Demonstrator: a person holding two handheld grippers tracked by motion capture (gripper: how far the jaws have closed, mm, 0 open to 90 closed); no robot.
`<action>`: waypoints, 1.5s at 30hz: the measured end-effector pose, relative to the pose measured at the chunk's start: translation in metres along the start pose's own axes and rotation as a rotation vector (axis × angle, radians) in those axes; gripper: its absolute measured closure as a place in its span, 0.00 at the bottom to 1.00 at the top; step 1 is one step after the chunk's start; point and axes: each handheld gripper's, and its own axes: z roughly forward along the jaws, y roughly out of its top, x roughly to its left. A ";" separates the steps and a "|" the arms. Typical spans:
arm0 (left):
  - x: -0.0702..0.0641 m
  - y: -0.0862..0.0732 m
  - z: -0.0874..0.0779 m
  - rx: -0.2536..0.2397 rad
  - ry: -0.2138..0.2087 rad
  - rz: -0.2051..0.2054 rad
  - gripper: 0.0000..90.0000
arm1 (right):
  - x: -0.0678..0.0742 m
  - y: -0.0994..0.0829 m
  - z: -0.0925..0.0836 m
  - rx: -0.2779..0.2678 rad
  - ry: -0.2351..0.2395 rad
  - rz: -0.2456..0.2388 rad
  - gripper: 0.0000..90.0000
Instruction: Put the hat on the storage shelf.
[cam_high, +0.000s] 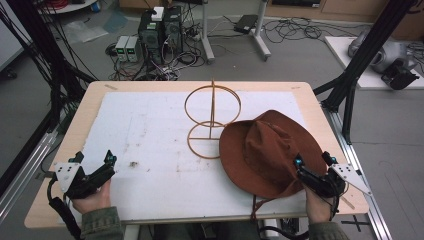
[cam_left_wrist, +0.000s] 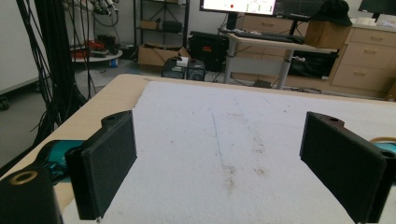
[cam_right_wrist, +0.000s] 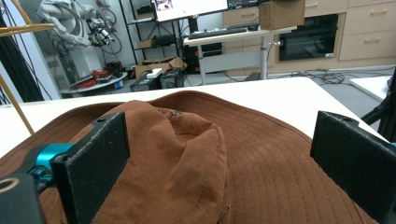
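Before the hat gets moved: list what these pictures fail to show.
- Hat near brim: high view, behind the right tool.
- Chin cord: runs off the table edge.
- Wire stand: right gripper view, cut by the frame's edge.

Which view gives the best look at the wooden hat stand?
The high view: the hat stand shows whole there, rings and upright post, behind the brown hat. The right gripper view catches a thin piece at its left edge; the left gripper view, a sliver of ring.

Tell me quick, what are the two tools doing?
Left tool: open, holding nothing, above the white table mat.
Right tool: open, jaws either side of the brown cloth brimmed hat.
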 end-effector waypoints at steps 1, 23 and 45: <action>0.000 0.000 0.000 0.000 0.004 0.003 0.12 | 0.000 0.000 0.000 0.000 0.000 0.000 0.04; 0.000 -0.001 0.003 0.010 0.014 -0.013 0.12 | -0.001 0.014 0.002 0.122 0.044 -0.021 0.04; 0.005 -0.004 0.005 0.030 0.011 -0.056 0.13 | 0.013 0.019 0.022 0.735 0.203 -0.231 0.06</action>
